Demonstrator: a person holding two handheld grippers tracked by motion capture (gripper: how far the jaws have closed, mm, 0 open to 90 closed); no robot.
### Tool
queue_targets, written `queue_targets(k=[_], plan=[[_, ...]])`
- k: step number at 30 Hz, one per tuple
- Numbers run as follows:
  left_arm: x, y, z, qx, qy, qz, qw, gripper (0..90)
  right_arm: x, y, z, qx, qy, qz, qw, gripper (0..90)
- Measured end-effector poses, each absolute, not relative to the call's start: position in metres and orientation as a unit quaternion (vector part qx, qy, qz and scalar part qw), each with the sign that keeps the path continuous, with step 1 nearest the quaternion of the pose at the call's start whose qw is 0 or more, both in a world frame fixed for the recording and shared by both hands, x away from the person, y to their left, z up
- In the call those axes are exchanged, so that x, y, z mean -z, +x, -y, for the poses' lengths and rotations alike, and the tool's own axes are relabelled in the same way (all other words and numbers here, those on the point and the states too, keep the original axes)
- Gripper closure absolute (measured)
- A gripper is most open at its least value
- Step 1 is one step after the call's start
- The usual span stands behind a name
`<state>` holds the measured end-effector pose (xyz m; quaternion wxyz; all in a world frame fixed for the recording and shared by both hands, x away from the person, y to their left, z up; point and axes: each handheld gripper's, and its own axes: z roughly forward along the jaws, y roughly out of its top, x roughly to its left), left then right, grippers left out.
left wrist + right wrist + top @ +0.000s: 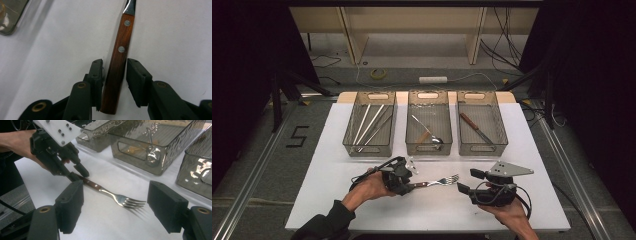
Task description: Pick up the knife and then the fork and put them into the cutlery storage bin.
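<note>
A fork (439,182) with a brown wooden handle lies flat on the white table (337,195), tines toward the right. My left gripper (411,184) is low on the table with its jaws on either side of the handle (118,65). A thin gap shows on each side, so the pads do not press on the wood. In the right gripper view the left gripper (79,173) straddles the handle end of the fork (117,198). My right gripper (468,181) stands open just past the tines, its pads (72,202) wide apart with nothing between them.
Three clear bins stand in a row at the back of the table. The left bin (368,150) holds long metal sticks, the middle bin (428,148) a spoon, the right bin (482,148) a wooden-handled knife. Bare table lies in front of the bins.
</note>
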<state>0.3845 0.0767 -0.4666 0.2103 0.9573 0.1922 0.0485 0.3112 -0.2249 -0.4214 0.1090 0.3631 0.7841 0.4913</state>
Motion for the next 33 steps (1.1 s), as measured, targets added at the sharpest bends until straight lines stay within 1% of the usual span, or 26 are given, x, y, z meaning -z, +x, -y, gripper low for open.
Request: queue_targets(k=[11, 19, 21, 33], plan=[[0.468, 0.382, -0.078, -0.047, 0.959, -0.171, 0.223, 74.7, 0.421, 0.311, 0.224, -0.489, 0.359, -0.787, 0.111, 31.2], [0.466, 0.38, -0.079, -0.053, 0.957, -0.17, 0.228, 75.1, 0.421, 0.311, 0.222, -0.487, 0.355, -0.791, 0.111, 31.7], [0.463, 0.379, -0.079, -0.046, 0.954, -0.18, 0.235, 75.2, 0.422, 0.311, 0.221, -0.486, 0.353, -0.792, 0.108, 31.7], [0.441, 0.369, -0.08, -0.049, 0.948, -0.191, 0.25, 75.3, 0.422, 0.311, 0.209, -0.483, 0.342, -0.8, 0.097, 32.0]])
